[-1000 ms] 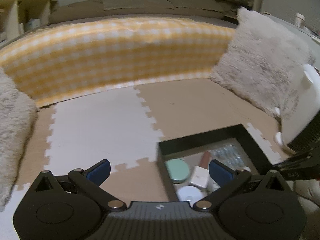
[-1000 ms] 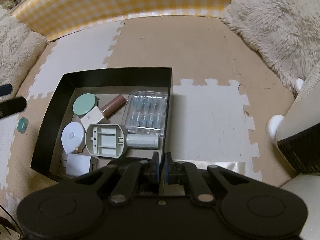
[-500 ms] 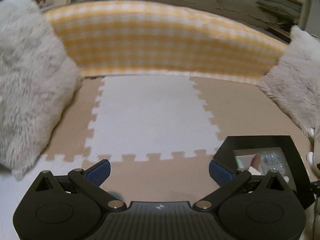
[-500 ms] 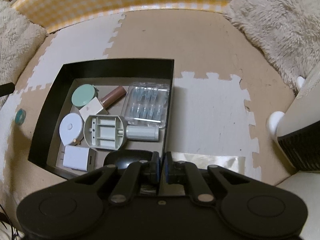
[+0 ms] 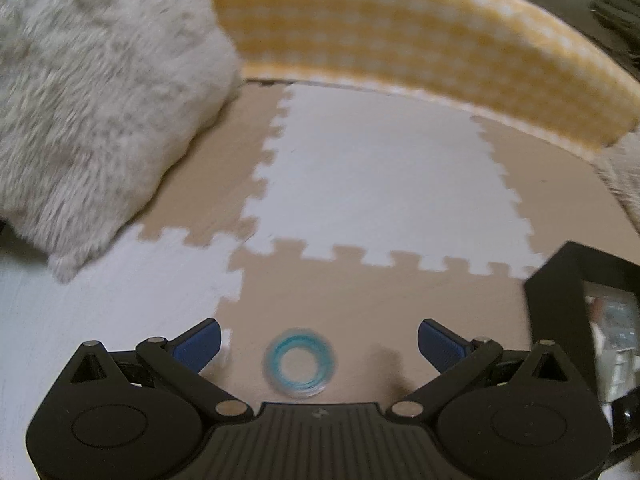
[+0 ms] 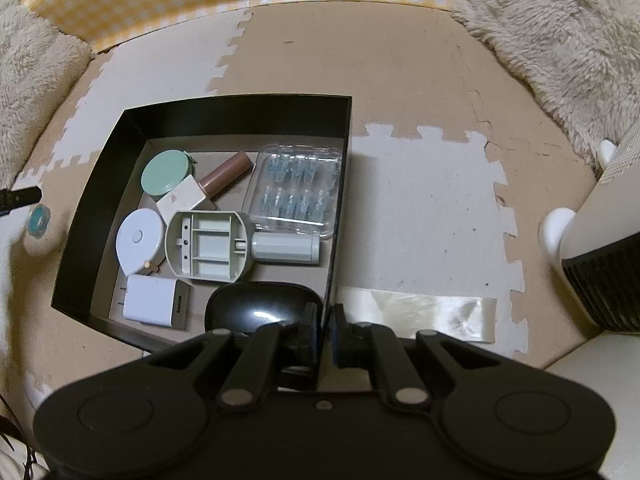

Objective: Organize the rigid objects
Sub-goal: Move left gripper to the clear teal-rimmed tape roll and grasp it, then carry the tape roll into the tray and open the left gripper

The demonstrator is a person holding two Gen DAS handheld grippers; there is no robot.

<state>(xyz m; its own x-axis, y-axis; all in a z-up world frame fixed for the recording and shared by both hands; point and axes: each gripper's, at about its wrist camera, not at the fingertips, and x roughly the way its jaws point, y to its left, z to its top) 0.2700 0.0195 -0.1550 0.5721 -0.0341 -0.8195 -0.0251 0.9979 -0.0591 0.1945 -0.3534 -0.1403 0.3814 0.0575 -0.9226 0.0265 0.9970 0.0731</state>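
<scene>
A black box [image 6: 240, 110] sits on the foam floor mat. It holds a green round case [image 6: 166, 172], a brown tube [image 6: 226, 172], a clear case of blue pieces [image 6: 296, 190], a grey holder [image 6: 208, 246], a white charger [image 6: 152, 306] and a glossy black case [image 6: 260, 308]. My right gripper [image 6: 325, 326] is shut on the box's near right wall. A teal ring of tape [image 5: 300, 364] lies flat on the mat left of the box [image 5: 560, 276]; it is blurred. My left gripper [image 5: 320, 340] hangs open over it, a blue finger on either side.
A fluffy cushion [image 5: 92, 120] lies at the left and another [image 6: 560, 48] at the right. A yellow checked bolster [image 5: 400, 32] closes off the back. A white appliance [image 6: 600, 240] stands at the right, and a shiny strip [image 6: 420, 312] lies on the mat beside the box.
My left gripper swung left, away from the box, and tipped downward; the teal ring now lies between its open fingers. The right gripper stayed put on the box wall.
</scene>
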